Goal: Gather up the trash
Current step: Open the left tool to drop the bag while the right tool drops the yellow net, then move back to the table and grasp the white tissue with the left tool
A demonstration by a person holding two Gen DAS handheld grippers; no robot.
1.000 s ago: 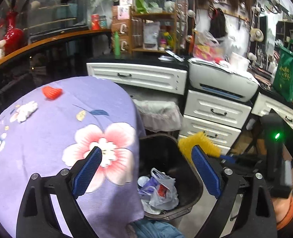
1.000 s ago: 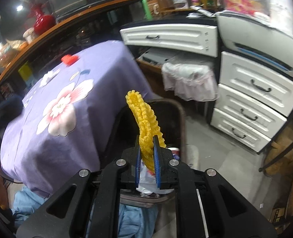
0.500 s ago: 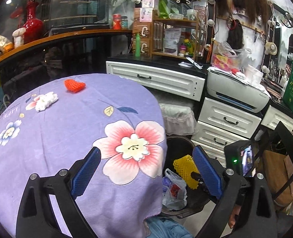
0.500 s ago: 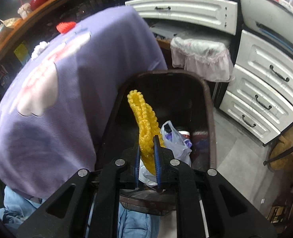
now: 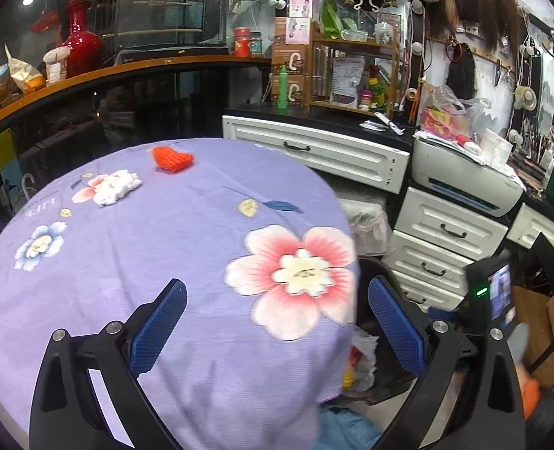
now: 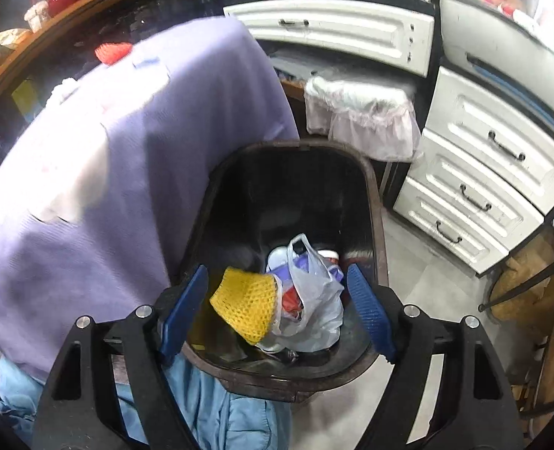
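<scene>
My right gripper hangs over the dark bin, its jaws opening. The yellow net piece lies loose between them inside the bin, touching neither pad, beside a white plastic bag. My left gripper stands wide open and still opening over the purple flowered tablecloth, nothing between its pads. On the far side of that cloth lie a red knitted heart and a white crumpled scrap. The bin shows partly at the table's right edge.
White drawers and a printer stand to the right of the bin. A second bin lined with a pale bag sits behind it. A curved wooden counter with a red vase runs behind the table. Blue trousers show below.
The right gripper sank over the bin and opened, letting the yellow net piece drop inside. The left gripper swung left, away from the bin and over the tablecloth.
</scene>
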